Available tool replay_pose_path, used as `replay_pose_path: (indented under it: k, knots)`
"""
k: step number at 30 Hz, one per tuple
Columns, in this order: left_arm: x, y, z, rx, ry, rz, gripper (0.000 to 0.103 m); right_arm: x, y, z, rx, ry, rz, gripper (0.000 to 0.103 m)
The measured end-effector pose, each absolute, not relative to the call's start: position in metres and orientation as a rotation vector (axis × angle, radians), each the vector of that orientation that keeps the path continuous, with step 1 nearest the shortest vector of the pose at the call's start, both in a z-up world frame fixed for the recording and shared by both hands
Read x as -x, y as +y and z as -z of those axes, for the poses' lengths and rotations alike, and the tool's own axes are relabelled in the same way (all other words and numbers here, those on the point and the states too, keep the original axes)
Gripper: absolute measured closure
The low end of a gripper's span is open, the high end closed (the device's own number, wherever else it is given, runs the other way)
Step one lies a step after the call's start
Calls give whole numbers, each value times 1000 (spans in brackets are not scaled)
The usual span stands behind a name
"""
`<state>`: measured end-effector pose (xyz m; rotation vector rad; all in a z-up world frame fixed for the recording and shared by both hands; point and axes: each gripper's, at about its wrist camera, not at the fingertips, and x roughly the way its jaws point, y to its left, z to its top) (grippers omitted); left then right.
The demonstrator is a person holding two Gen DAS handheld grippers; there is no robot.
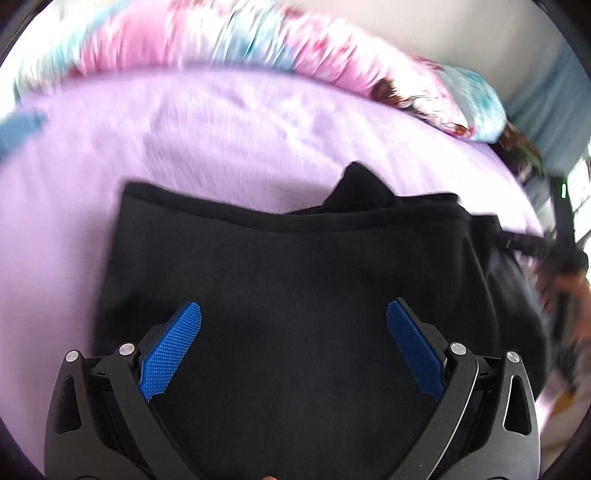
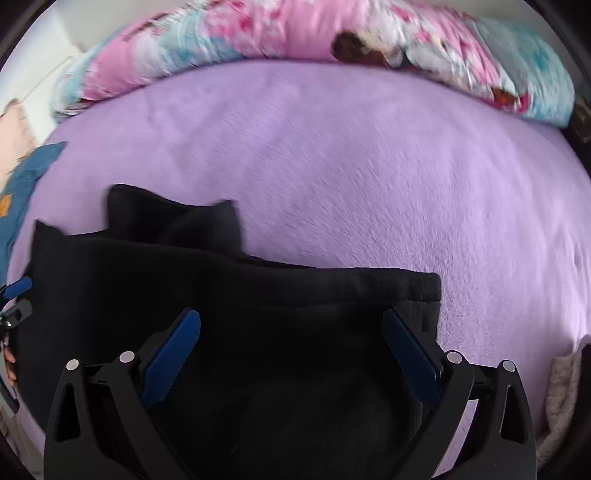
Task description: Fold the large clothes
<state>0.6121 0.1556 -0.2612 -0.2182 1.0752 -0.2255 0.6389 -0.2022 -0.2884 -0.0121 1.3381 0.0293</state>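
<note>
A black garment [image 1: 288, 295] lies folded on a bed covered with a lilac bedspread [image 1: 221, 129], and everything else is placed here relative to that garment. The left tongs [image 1: 293, 314] are spread wide above it, blue pads [image 1: 170, 350] well apart with only dark cloth showing between them; nothing is gripped. The right tongs [image 2: 291, 321] are likewise spread wide over the garment [image 2: 221, 295], holding nothing.

Beyond the garment's far edge, across a stretch of bedspread [image 2: 369, 166], a pink and light-blue patterned duvet [image 1: 258, 44] is bunched along the bed; both views show it [image 2: 295, 33], blurred.

The left wrist view shows the garment's far fold as a long, nearly straight edge with a small peak of cloth rising past it. To the garment's right it catches the other tongs and the hand [image 1: 565, 291] holding them, heavily blurred, right at the cloth's right side; whether they touch it cannot be told.

The right wrist view shows what the other does not: the garment's right-hand corner, squared off with a thick hem, lying flat on the bedspread. To the garment's left it shows a blue cloth [image 2: 22, 184] at the bed's edge and a blue pad of the left tongs at the frame's rim. To the garment's right, a grey fuzzy fabric [image 2: 561, 398] sits at the bed's near edge.
</note>
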Motion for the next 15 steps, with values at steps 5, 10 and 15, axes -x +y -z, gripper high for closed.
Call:
replay_pose_path:
  k: [5, 10, 15]
  knots:
    - [-649, 148, 303, 140, 1215, 187, 6, -653, -223, 343, -88, 1446, 31, 5]
    - [-662, 144, 324, 100, 1233, 160, 5, -659, -217, 364, -38, 1443, 46, 5]
    - [-659, 143, 313, 69, 1239, 139, 6, -658, -207, 344, -14, 1417, 57, 6]
